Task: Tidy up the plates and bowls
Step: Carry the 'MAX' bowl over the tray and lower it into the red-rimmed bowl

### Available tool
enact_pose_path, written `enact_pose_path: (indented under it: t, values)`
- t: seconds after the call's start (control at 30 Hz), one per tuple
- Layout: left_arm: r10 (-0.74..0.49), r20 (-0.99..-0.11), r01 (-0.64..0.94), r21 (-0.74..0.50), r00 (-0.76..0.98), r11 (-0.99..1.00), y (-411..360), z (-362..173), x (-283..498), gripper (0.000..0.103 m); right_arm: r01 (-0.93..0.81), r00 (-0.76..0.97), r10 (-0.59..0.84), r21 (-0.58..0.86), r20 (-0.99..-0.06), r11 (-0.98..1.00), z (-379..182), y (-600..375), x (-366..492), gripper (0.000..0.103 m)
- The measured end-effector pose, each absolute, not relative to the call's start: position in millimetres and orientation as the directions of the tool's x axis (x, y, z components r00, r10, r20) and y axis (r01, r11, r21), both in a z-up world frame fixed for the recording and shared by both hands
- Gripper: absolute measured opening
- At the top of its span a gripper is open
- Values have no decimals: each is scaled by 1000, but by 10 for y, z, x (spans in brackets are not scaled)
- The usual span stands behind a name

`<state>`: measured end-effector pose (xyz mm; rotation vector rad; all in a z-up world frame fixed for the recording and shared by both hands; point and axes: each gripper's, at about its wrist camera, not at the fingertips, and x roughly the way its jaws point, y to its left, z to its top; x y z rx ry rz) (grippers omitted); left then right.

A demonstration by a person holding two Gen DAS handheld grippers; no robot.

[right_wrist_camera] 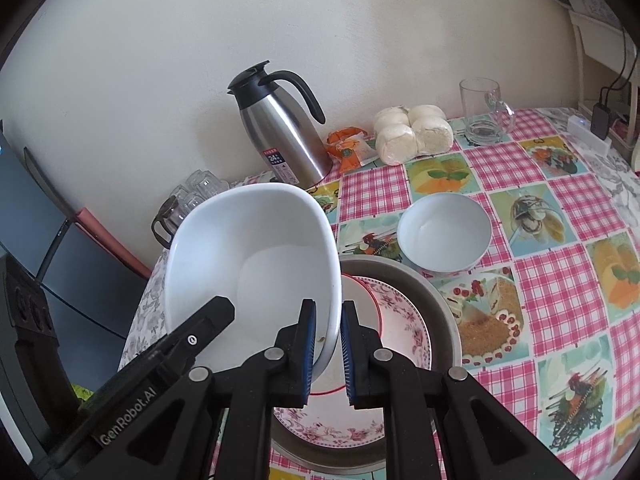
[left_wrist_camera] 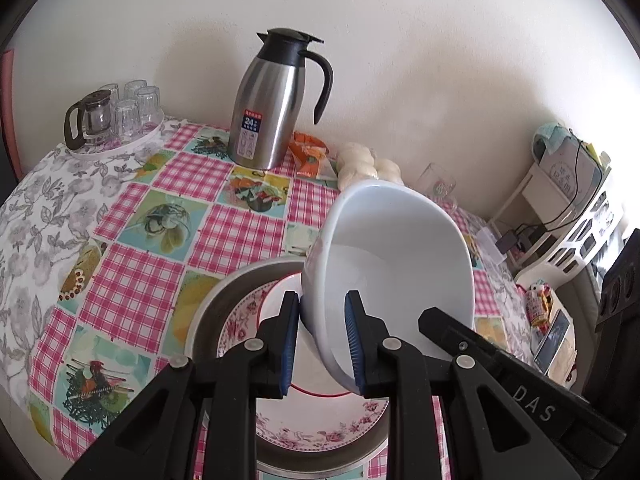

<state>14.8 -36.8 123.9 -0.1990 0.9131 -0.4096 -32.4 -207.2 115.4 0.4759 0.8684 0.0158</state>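
Okay, left wrist view first: your left gripper pinches the near-left rim of the big white bowl, one pad outside the wall, one inside. That bowl fills the frame's centre-right, tilted up with its mouth toward the camera, and hangs over the floral plate, which sits inside the metal basin at bottom centre. The drop target is straight below the fingers. The table's left half is mostly bare cloth; the thermos stands well back, upper centre.

Right wrist view: your right gripper pinches the same bowl's right rim, pads nearly together on the thin wall. The bowl sits left of centre here, the plate and basin just right of and below it. A small white bowl sits just beyond the basin's far rim, so watch that edge when lowering. Both hands look equally near.
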Motion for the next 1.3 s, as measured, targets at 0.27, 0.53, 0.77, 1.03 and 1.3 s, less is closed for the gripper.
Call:
enact_pose_path:
  t: [0.27,0.53,0.77,1.03,1.3]
  values:
    - [-402,-753,255,-312,522,915,-423,1149,174,24,195,625,234,439,-744,877,1009,-2175,-288,14]
    - [-403,-788,208,-346,466,915,-362,1000,269,24,202,583,244,429,-775,881,852,-2125,-205,14]
    - [-402,-803,187,-356,440,915,-336,948,283,24,208,563,246,423,-789,882,783,-2100,-168,14]
    - [-396,-817,177,-354,419,918,-350,900,307,24,221,538,248,419,-805,881,694,-2093,-129,15]
    - [-392,-829,163,-357,399,920,-337,848,338,24,224,534,255,425,-806,877,659,-2104,-111,17]
